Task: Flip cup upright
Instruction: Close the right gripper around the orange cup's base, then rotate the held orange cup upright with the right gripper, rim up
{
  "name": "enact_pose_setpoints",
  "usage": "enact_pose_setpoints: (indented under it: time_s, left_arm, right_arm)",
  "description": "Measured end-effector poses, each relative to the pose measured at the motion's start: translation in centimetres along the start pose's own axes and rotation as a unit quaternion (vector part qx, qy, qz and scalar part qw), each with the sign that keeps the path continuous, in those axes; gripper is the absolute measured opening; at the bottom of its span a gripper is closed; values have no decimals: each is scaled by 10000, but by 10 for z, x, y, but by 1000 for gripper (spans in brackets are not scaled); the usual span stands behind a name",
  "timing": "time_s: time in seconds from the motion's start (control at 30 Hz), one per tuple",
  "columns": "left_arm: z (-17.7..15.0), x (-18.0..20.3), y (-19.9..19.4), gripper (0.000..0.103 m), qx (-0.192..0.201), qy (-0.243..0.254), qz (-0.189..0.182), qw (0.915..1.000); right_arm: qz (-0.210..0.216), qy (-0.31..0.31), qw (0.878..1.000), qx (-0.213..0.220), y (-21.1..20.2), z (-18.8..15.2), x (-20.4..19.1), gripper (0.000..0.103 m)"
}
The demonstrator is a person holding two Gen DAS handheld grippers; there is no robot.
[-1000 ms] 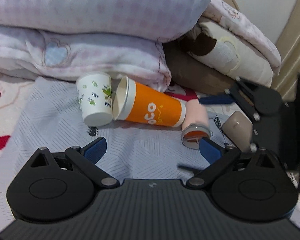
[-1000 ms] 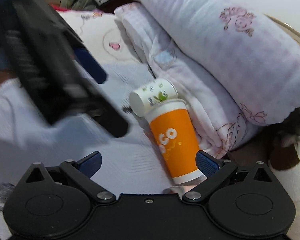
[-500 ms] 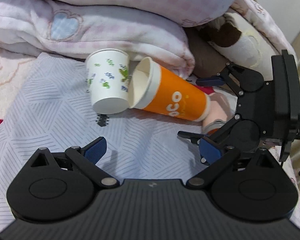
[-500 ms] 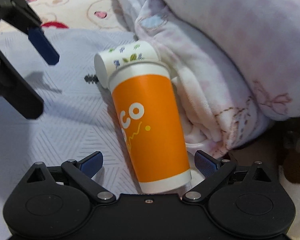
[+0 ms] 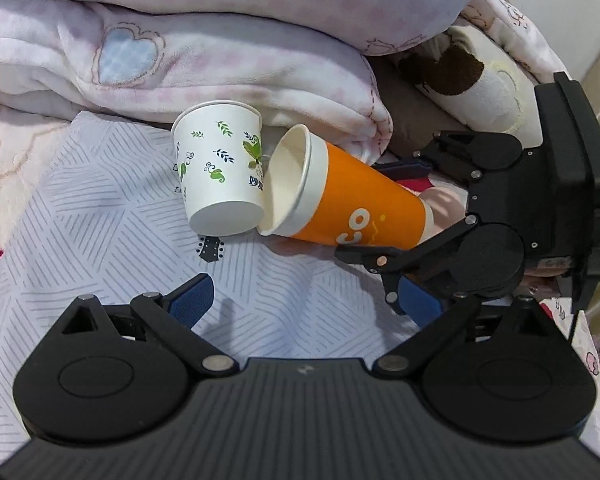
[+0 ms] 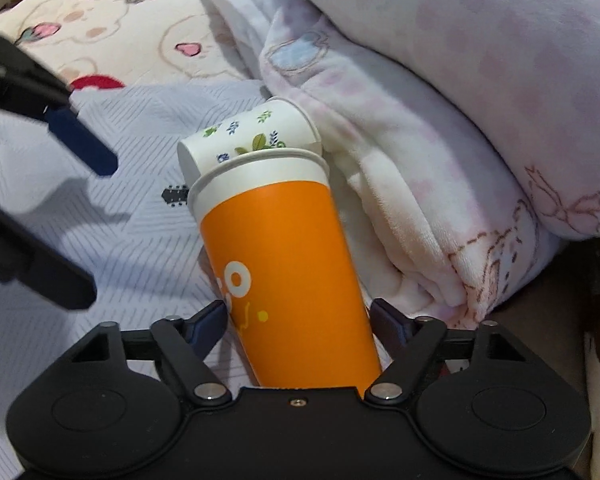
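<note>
An orange paper cup point(image 5: 352, 204) point(image 6: 284, 264) lies on its side on the striped cloth point(image 5: 100, 216), its white-rimmed mouth against a small white leaf-print cup point(image 5: 220, 176) point(image 6: 252, 140), which also lies tilted on its side. My right gripper point(image 6: 298, 320) has its jaws around the orange cup's base end, blue pads touching both sides; in the left wrist view it point(image 5: 416, 240) comes in from the right. My left gripper point(image 5: 304, 304) is open and empty, a little in front of both cups.
Folded pink and white blankets point(image 5: 204, 52) point(image 6: 440, 120) are stacked right behind the cups. A brown and cream plush item point(image 5: 460, 68) lies at the back right. A cartoon-print bedsheet point(image 6: 112, 36) stretches to the left.
My right gripper has moved forward over the orange cup's base and its jaws have closed in on the cup. My left gripper has edged closer to the cups.
</note>
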State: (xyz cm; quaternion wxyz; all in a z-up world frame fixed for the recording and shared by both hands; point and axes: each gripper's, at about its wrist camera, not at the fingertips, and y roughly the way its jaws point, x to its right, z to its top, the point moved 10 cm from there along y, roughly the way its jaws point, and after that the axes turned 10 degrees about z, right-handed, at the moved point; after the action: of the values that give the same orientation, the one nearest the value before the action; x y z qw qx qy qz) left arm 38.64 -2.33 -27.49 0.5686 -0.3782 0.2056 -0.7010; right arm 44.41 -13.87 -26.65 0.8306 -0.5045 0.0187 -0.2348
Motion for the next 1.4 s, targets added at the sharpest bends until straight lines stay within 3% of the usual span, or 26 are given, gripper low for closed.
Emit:
enact_pose_setpoints:
  time_s: [0.4, 0.6, 0.7, 0.93, 1.03, 1.1, 1.4]
  left_arm:
    - [-5, 4, -15, 100, -63, -229, -330, 9992]
    - [-14, 7, -18, 100, -227, -379, -575, 9974]
    - [-24, 11, -20, 100, -366, -398, -658, 9964]
    - [-39, 34, -33, 100, -513, -246, -723, 9958]
    - [-51, 47, -38, 100, -693, -252, -827, 9938]
    - [-57, 54, -41, 100, -822, -381, -1002, 9908]
    - [-78, 73, -49, 100, -1247, -645, -1390, 9803]
  right_arm:
    - [44, 1296, 9910, 341, -27, -16, -32, 78]
    - [-132, 1662, 9853, 364, -32, -20, -44, 78]
    - [-451, 1860, 9809, 341, -39, -29, -51, 78]
    - [-718, 2537, 9639, 359, -65, -58, -65, 74]
    - [-779, 3055, 9484, 329, -79, -74, -66, 74]
    - [-749, 3531, 9317, 403, -87, -88, -66, 74]
    - [-52, 4899, 8672, 885, -115, -125, -97, 74]
